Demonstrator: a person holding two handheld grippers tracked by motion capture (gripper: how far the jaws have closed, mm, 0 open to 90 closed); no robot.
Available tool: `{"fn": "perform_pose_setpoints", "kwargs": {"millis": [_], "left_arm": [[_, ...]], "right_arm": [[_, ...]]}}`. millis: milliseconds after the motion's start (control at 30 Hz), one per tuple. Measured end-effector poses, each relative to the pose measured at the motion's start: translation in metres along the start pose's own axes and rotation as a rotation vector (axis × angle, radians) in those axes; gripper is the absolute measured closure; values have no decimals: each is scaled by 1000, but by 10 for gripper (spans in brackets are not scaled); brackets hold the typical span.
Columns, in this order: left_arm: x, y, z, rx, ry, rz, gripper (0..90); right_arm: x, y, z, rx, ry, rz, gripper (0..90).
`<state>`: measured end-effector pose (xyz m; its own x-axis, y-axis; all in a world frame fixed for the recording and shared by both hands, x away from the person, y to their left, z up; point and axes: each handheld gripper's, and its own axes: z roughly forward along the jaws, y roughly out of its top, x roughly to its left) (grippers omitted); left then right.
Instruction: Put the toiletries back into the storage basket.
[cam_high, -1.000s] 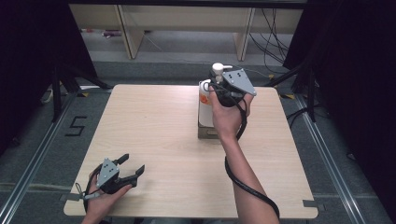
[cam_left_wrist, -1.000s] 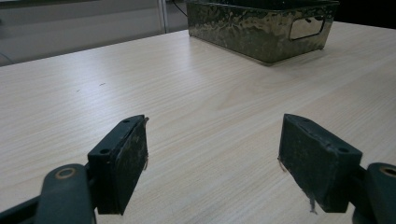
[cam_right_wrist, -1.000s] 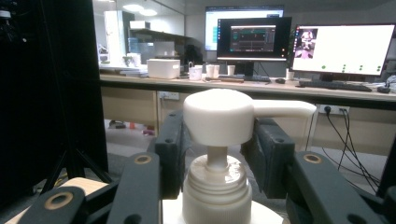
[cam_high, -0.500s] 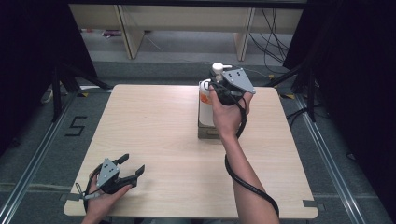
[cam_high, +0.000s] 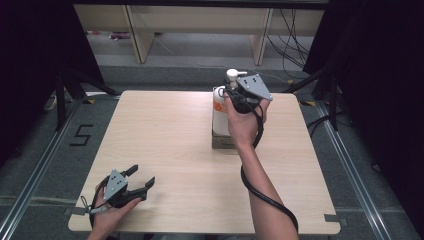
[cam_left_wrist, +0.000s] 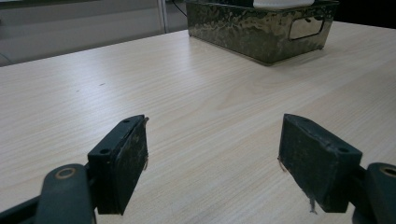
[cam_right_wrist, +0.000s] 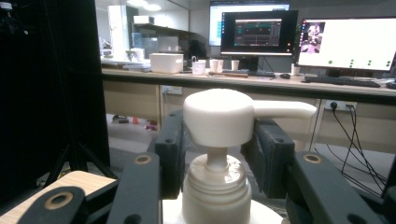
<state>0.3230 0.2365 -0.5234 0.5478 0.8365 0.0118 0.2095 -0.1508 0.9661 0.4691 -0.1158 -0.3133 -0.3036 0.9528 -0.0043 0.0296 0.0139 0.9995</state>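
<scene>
On the table (cam_high: 165, 135), right tongs (cam_high: 235, 92) grip the pump bottle (cam_high: 220, 112) in its metal tray (cam_left_wrist: 261, 32); left tongs (cam_high: 137, 182) gape.

Pump bottle (cam_high: 220, 107) partly hidden behind right hand (cam_high: 242, 125); label unreadable; tin tray (cam_left_wrist: 261, 28) top cropped.

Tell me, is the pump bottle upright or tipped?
Upright: the pump bottle stands in the metal tray, pump head on top.

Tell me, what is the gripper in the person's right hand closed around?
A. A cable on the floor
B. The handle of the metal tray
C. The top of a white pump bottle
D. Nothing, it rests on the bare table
C: in the right gripper view the right gripper has its black jaws on both sides of the pump bottle, just under the white pump head.
</scene>
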Motion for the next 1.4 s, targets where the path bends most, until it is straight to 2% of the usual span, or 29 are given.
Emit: {"fn": "perform_pose_setpoints", "kwargs": {"millis": [267,300,467,600,633,700,1000,1100,1333,1400], "left_arm": [[0,0,0,1,0,1,231],[0,0,0,1,0,2,231],[0,0,0,5,2,4,231],[0,0,0,2,1,2,231],[0,0,-1,13,6,4,231],[0,0,0,2,1,3,231],[0,0,0,1,0,2,231],[0,0,0,2,1,2,231],[0,0,0,2,0,2,231],[0,0,0,1,1,2,231]], "right_arm": [[-3,-4,2,4,-8,-11,604],[-2,-5,2,11,-7,6,605],[-4,-8,2,13,-7,-3,605],[-3,-10,1,22,-4,13,605],[-3,-10,1,21,-2,3,605],[-4,-11,0,21,-3,-6,605],[-1,-15,-2,19,-5,-5,605],[-1,-18,-2,34,1,2,605],[-2,-23,-2,35,-4,-14,605],[-1,-24,-2,44,-5,6,605]]}}
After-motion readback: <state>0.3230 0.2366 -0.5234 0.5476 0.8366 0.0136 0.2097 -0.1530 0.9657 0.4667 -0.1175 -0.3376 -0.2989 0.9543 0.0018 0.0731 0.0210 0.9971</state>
